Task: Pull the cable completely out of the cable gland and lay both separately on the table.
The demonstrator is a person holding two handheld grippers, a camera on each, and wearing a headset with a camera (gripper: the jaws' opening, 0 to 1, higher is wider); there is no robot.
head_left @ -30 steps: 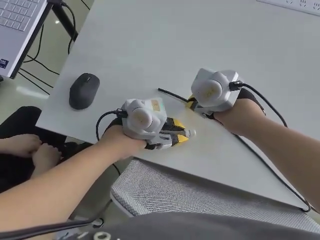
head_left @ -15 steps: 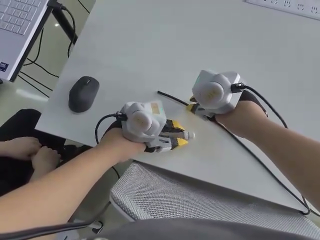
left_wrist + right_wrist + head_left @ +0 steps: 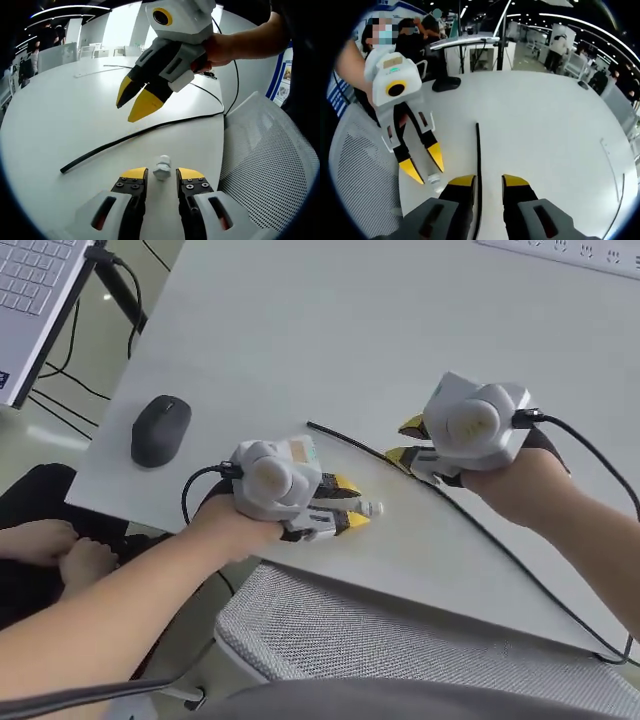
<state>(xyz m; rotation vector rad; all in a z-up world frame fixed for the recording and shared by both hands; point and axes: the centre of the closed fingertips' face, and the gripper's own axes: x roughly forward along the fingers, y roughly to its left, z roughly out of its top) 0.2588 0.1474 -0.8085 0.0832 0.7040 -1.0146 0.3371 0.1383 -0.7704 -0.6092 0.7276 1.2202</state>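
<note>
A black mouse (image 3: 160,429) lies at nine o'clock in the head view, near the edge of the white table (image 3: 330,330). A laptop (image 3: 30,300) sits beyond that edge at ten o'clock. A power strip (image 3: 570,254) lies at one o'clock. A grey mesh chair (image 3: 330,625) stands at six o'clock.

An open-plan office is indicated: a computer mouse (image 3: 160,430) and a power strip (image 3: 560,252) are seen on a white table (image 3: 300,330), a laptop (image 3: 35,300) beside it, a mesh chair (image 3: 380,640) at its edge, and further desks (image 3: 465,42) under strip lights (image 3: 580,32).
</note>
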